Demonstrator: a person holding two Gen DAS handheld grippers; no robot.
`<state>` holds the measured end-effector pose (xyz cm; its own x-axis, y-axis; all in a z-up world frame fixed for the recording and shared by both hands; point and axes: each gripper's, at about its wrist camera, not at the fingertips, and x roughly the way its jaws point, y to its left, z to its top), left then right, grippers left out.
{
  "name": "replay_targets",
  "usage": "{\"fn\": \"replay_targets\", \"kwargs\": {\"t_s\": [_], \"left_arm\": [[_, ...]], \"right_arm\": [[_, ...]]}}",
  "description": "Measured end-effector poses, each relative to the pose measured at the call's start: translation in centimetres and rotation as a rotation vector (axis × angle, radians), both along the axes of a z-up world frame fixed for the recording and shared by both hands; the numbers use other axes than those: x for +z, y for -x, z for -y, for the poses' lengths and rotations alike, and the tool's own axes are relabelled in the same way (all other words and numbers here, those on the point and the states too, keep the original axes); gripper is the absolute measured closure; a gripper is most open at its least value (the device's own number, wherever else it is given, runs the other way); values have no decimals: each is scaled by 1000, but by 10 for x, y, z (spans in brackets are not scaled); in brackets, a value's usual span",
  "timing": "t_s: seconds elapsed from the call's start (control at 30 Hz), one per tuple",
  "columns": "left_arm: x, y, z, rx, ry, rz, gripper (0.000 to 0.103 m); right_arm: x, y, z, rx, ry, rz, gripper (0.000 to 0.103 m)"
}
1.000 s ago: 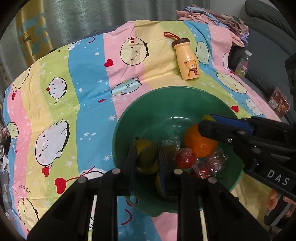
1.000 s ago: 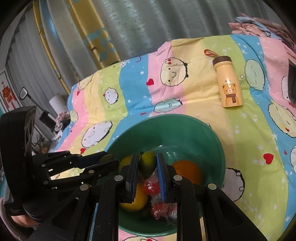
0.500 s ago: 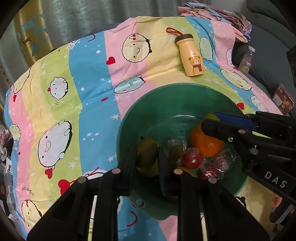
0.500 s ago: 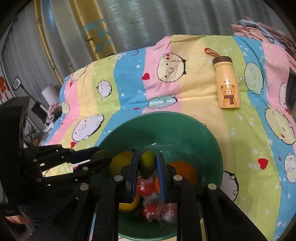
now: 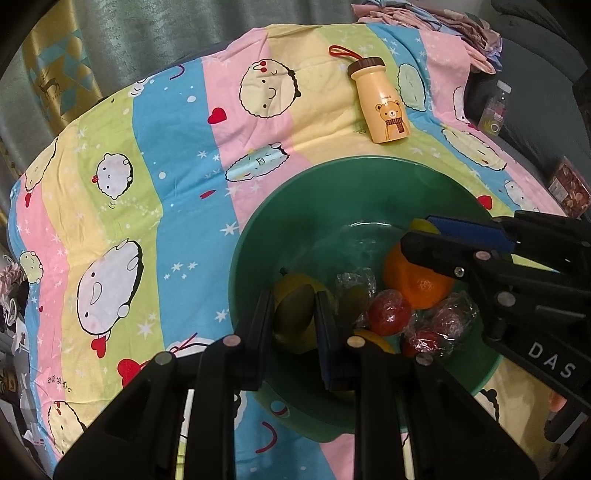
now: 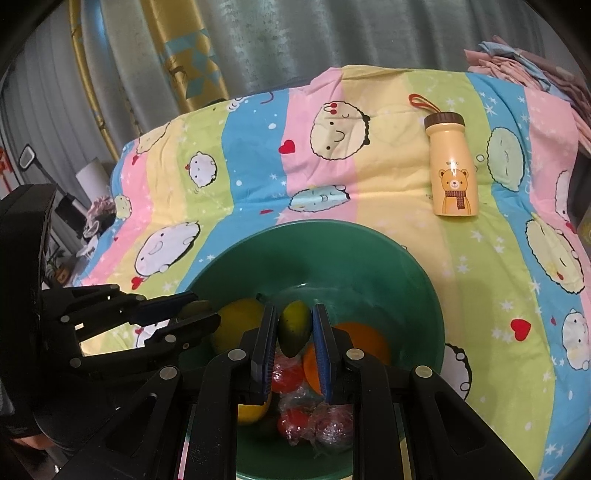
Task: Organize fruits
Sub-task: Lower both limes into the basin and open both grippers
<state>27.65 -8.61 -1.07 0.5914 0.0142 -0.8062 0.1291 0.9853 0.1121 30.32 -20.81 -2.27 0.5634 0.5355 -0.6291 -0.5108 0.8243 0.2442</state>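
A green bowl (image 5: pixel 332 206) (image 6: pixel 332 258) sits on the striped cartoon cloth. In it lie an orange (image 5: pixel 417 284) (image 6: pixel 365 339), a yellow lemon (image 5: pixel 299 280) (image 6: pixel 236 325) and red fruits in clear wrap (image 5: pixel 388 312) (image 6: pixel 325 424). My left gripper (image 5: pixel 294 299) is shut on a green-yellow fruit (image 5: pixel 295 319) just above the bowl's near side. My right gripper (image 6: pixel 294 310) is shut on another green-yellow fruit (image 6: pixel 293 328) over the bowl's middle. Each gripper shows in the other's view, the right gripper (image 5: pixel 419 230) from the right and the left gripper (image 6: pixel 205 308) from the left.
A yellow bear bottle (image 5: pixel 384 107) (image 6: pixel 452 173) with a brown cap lies on the cloth beyond the bowl. Folded clothes (image 5: pixel 461 22) are piled at the far right edge. A clear bottle (image 5: pixel 493 107) and a snack packet (image 5: pixel 569 184) stand off the cloth to the right.
Both grippers stay shut on their fruits over the bowl. The right wrist view has tilted slightly; nothing else has shifted.
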Motion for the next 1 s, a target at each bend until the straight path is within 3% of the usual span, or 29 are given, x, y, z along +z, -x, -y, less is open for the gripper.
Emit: {"fn": "replay_targets", "kwargs": {"t_s": [1.0], "left_arm": [[-7,-3,4,-11,-21,-31,80]], "right_arm": [[-8,-2,2,-4,21,-23,82]]}}
